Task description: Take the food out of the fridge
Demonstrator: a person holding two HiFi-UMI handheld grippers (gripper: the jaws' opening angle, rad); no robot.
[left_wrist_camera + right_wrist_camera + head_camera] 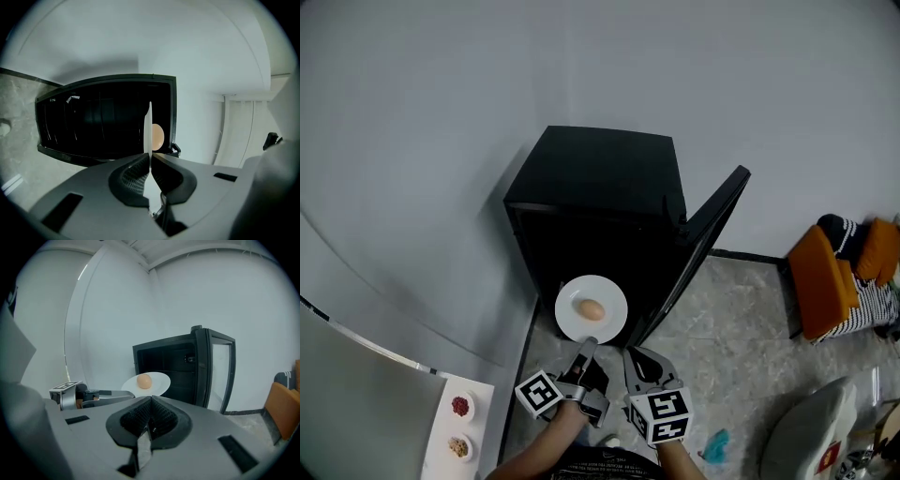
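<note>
The floor [741,319] is grey stone-look tile with pale veining, meeting a plain matt white wall [441,112] along a dark skirting; a boxy black fridge [600,178] stands against that wall, its door [703,244] swung wide to the right, the inside dark and ribbed with shelves; off to the right sits an orange padded chair [825,281] with a striped cloth on it; at lower left a white counter [356,403] carries two small dishes [461,406] of food.

The left gripper [589,343] is clenched on the near rim of a round, smooth white plate [609,323], which hangs level just in front of the fridge opening, outside the cabinet; in the left gripper view the plate shows edge-on as a thin white blade pinched between the ribbed grey pads; a tan, glossy egg [592,308] sits near the plate's middle.

The right gripper [630,354] hovers just beside the left one, its jaws closed together on nothing, touching neither plate nor fridge.
</note>
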